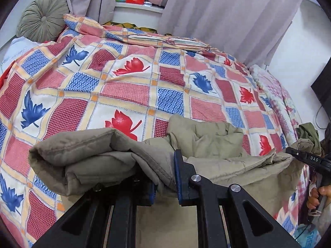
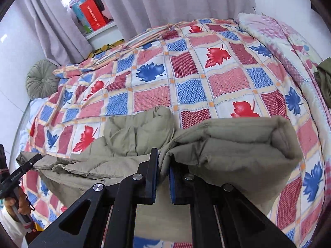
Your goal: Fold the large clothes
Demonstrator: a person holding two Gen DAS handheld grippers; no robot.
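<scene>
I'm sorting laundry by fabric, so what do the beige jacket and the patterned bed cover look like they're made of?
Beige jacket: probably padded synthetic with a matte shell; it puffs between stitched seams. Bed cover: likely printed woven cotton, matte, with soft wrinkles.

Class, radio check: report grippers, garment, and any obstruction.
Left gripper and right gripper both shut on khaki padded coat. Coat held over leaf-print quilt. Nothing in the way.
</scene>
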